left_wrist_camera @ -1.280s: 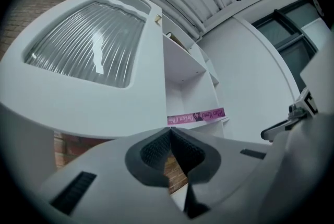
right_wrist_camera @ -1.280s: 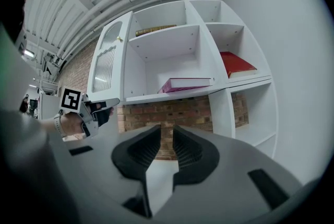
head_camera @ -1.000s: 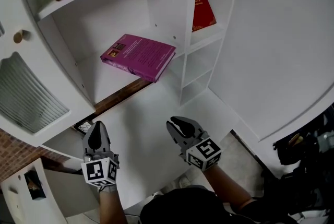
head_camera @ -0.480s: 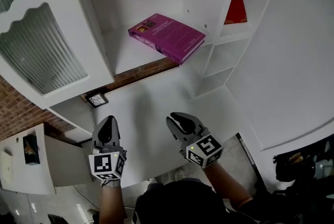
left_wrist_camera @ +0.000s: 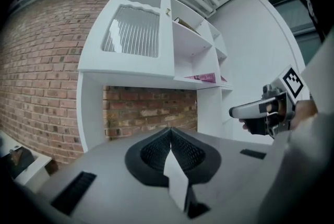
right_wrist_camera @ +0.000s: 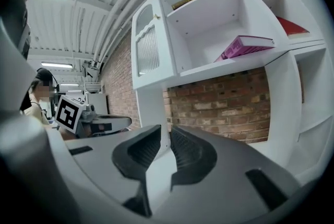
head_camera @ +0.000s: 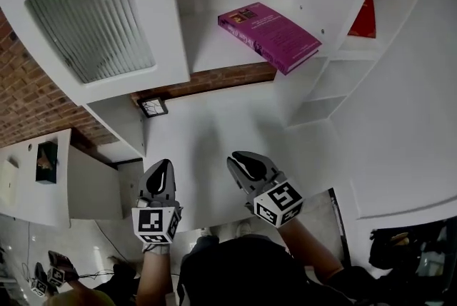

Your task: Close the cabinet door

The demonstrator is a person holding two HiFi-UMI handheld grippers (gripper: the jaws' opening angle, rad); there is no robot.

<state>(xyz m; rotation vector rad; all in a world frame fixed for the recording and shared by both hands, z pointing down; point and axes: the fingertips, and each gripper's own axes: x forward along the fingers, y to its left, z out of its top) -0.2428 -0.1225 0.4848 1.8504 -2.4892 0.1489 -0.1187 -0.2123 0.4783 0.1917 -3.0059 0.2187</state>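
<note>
Facing red brick wall (head_camera: 28, 98): left gripper (head_camera: 163, 167) clenched empty, right gripper (head_camera: 239, 160) barely parted, empty. White ribbed-glass cabinet door (head_camera: 93, 19) open at 11 o'clock.

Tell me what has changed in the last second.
The view swung toward the open cabinet door, now higher and further right; the purple book slid right too. The left tool and right tool stay low, holding nothing. Door still open; book untouched.

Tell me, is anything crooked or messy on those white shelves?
Yes. The purple book lies flat but crooked, with one corner poking past the front edge of its shelf. The cabinet door with ribbed glass also stands wide open. Nothing looks spilled or broken.
</note>
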